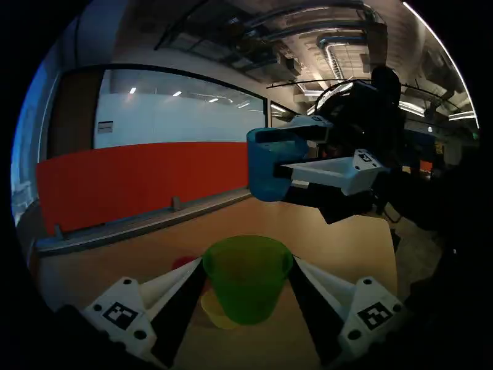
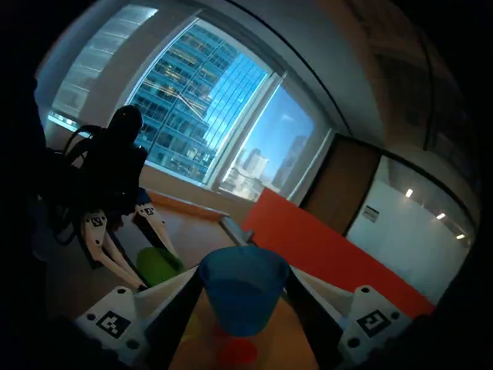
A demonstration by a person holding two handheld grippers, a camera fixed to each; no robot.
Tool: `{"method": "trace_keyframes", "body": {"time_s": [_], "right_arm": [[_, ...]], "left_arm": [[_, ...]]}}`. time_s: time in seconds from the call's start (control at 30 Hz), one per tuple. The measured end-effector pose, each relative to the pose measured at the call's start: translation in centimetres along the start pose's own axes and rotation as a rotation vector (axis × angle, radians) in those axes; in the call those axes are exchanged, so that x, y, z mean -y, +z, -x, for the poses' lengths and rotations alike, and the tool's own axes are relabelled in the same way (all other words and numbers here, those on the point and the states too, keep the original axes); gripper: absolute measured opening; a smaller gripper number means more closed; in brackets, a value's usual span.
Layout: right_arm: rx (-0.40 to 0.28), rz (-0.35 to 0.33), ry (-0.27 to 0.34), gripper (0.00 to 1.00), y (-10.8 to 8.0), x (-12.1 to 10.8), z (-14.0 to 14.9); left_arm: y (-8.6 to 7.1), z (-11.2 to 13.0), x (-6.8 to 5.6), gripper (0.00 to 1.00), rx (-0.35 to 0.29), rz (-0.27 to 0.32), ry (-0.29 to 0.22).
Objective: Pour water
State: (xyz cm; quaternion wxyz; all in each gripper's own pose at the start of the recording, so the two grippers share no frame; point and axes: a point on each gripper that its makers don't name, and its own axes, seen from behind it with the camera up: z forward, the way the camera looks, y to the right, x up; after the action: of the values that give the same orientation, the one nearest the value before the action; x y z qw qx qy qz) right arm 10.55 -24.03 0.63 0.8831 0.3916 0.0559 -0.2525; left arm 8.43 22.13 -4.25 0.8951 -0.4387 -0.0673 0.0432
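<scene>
Wooden counter (image 1: 345, 240) below; right gripper (image 2: 244, 274) clamps the blue plastic cup (image 2: 243, 302), left gripper (image 1: 247, 261) the green plastic cup (image 1: 248, 290) (best tilt slowly, rims aligned).

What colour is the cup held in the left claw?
Green: a translucent green plastic cup, clearest in the left gripper view.

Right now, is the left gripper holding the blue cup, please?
No, the left gripper grips the green cup; the right gripper holds the blue cup.
</scene>
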Motion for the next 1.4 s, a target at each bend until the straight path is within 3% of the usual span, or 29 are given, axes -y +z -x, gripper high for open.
{"method": "trace_keyframes", "body": {"time_s": [0.57, 1.4], "right_arm": [[-0.001, 0.010, -0.173, 0.92, 0.7, -1.1, -1.6], [0.021, 0.018, -0.408, 0.91, 1.9, -2.2, -2.5]], "left_arm": [[1.3, 0.2, -2.2, 0.88, -0.003, 0.060, 0.009], [2.0, -0.6, -3.4, 0.88, -0.021, 0.095, 0.009]]}}
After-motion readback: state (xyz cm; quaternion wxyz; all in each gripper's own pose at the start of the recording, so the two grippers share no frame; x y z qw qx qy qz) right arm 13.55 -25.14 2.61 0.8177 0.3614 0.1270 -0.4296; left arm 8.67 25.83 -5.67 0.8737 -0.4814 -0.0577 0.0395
